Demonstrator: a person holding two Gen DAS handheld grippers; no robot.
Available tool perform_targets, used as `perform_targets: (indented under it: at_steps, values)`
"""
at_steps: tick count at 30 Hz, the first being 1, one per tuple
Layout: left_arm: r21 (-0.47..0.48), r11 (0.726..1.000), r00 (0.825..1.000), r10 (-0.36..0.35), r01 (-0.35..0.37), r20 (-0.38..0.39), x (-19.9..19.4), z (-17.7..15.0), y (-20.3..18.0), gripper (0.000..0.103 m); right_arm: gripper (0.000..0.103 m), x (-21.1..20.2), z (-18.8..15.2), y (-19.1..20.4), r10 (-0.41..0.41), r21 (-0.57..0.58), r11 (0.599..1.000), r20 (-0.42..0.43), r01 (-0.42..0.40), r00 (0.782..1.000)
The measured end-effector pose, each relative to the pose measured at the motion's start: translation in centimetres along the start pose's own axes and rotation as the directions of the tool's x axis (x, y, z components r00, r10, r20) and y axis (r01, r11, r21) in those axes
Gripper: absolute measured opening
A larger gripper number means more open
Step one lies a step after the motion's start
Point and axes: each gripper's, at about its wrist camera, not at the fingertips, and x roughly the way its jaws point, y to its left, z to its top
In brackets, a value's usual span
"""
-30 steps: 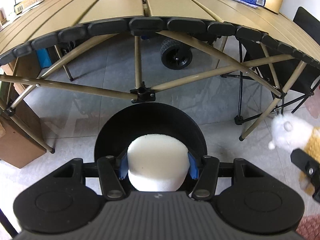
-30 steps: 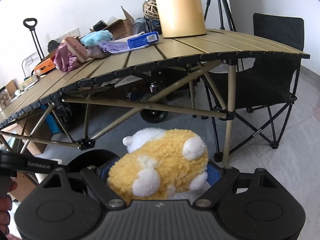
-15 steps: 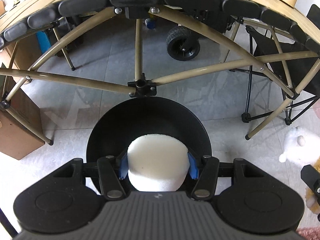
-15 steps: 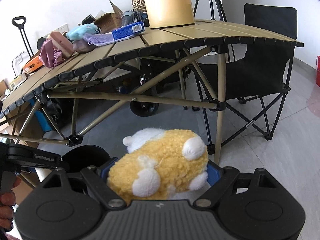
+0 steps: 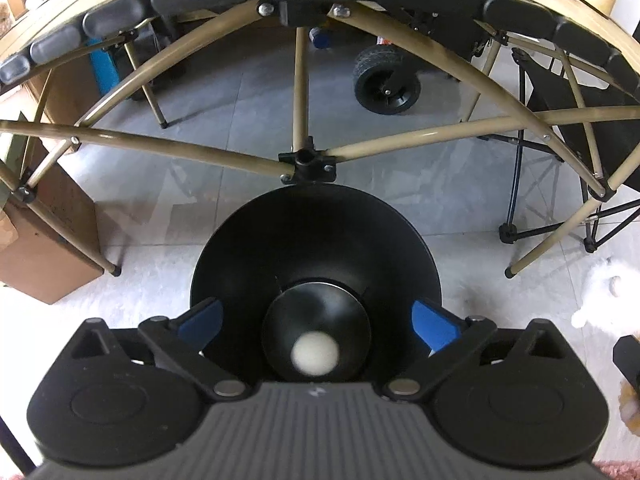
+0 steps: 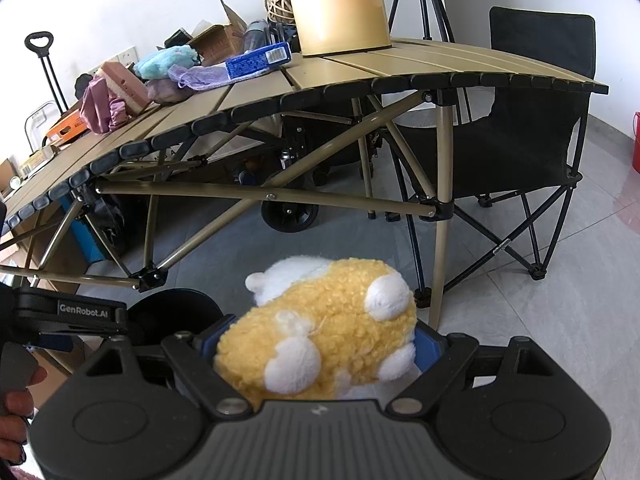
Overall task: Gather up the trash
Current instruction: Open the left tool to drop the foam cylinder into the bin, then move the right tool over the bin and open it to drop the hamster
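left gripper (image 5: 316,324): jaws have just been opening, now spread wide, nothing between them | white ball (image 5: 315,353): released, blurred, deep inside black bin (image 5: 248,248) beneath (drop looks done) | right gripper (image 6: 320,344): jaws clamped on yellow plush toy (image 6: 320,332), likely next for the bin

Left tongs (image 5: 316,322): pointing steeply down, blue pads (image 5: 434,326) spread wide apart, jaws have just been opening, nothing pressed between them. Right tongs (image 6: 320,346): angled less steeply down, pads closed against both sides of a yellow-and-white plush toy (image 6: 320,336), which fills the gap. A hand (image 6: 16,412) grips the left tool's handle, at the right view's lower left edge.
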Motion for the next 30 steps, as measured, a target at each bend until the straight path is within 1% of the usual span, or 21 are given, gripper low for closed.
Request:
perform_targets:
  at_steps: [8, 16, 23, 30]
  values:
    - [-0.001, 1.0, 1.0, 0.004, -0.004, 0.004, -0.2, -0.1, 0.4, 0.103, 0.087, 0.0, 0.0, 0.5, 0.011, -0.013, 1.0, -0.002, -0.011, 1.0]
    - [-0.006, 1.0, 1.0, 0.003, -0.003, 0.012, -0.8, -0.2, 1.6, 0.103, 0.087, 0.1, 0.1, 1.7, 0.024, -0.036, 0.999, -0.006, -0.024, 1.0]
    - [-0.016, 1.0, 0.999, -0.001, 0.002, 0.036, -1.9, -0.5, 3.8, 0.103, 0.087, -0.3, 0.5, 4.4, 0.059, -0.084, 0.995, 0.002, -0.059, 0.998]
    - [-0.059, 0.998, 0.998, 0.015, -0.011, 0.064, -2.9, -0.9, 7.4, 0.103, 0.087, 0.4, 0.8, 8.6, 0.113, -0.157, 0.981, -0.002, -0.111, 0.994]
